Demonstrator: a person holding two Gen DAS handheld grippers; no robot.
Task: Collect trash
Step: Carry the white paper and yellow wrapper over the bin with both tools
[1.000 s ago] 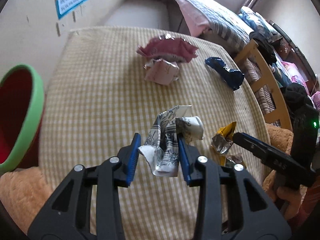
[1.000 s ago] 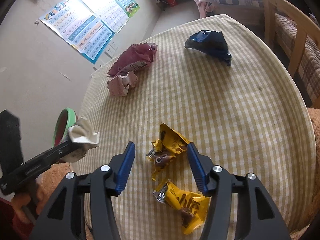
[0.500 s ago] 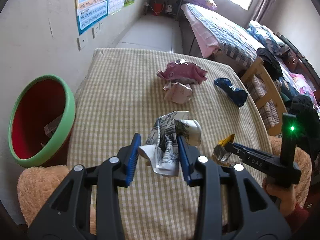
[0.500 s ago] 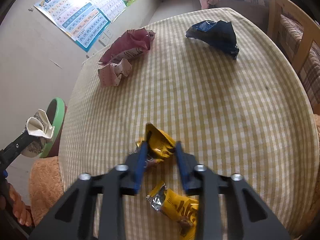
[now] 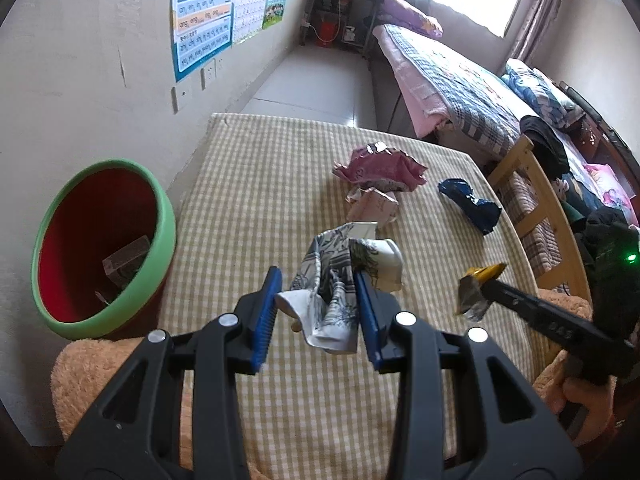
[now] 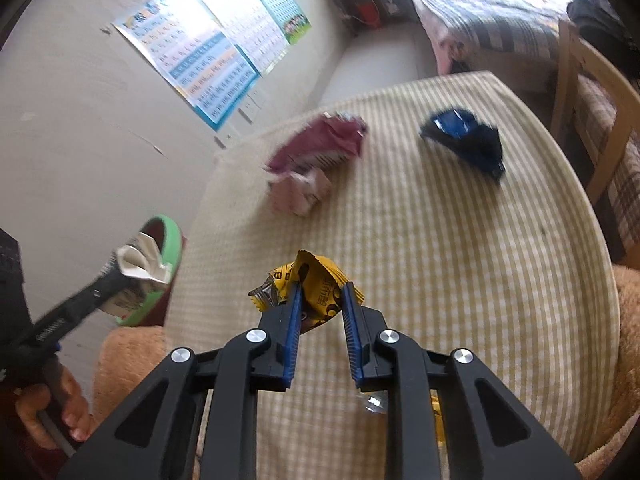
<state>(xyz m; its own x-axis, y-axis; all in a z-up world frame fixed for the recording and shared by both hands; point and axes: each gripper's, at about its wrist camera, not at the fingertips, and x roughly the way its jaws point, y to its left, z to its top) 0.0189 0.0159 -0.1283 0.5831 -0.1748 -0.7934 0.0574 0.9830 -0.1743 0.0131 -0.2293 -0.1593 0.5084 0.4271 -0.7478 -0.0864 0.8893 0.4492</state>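
Observation:
My left gripper (image 5: 316, 310) is shut on a crumpled white and grey printed paper (image 5: 340, 280), held above the checked table (image 5: 260, 168). In the right wrist view the left gripper (image 6: 132, 268) hangs near the green-rimmed red bin (image 6: 170, 236). My right gripper (image 6: 322, 300) has its jaws closing, and the pads press on a yellow snack wrapper (image 6: 320, 276) lifted off the cloth. That yellow wrapper (image 5: 486, 272) also shows at the right gripper's tip in the left wrist view. The bin (image 5: 160, 216) stands left of the table with some scraps inside.
On the table lie a maroon bag (image 5: 380, 164), a pale pink crumpled packet (image 5: 372, 206) and a blue wrapper (image 5: 468, 200). A second yellow wrapper (image 6: 436, 416) lies half hidden under my right gripper. A wooden chair (image 5: 532, 184) stands at the right edge, an orange plush seat (image 5: 100, 368) near.
My right gripper closed on the yellow wrapper and lifted it off the table. My left gripper rose with the paper still in it, bringing the bin into fuller view.

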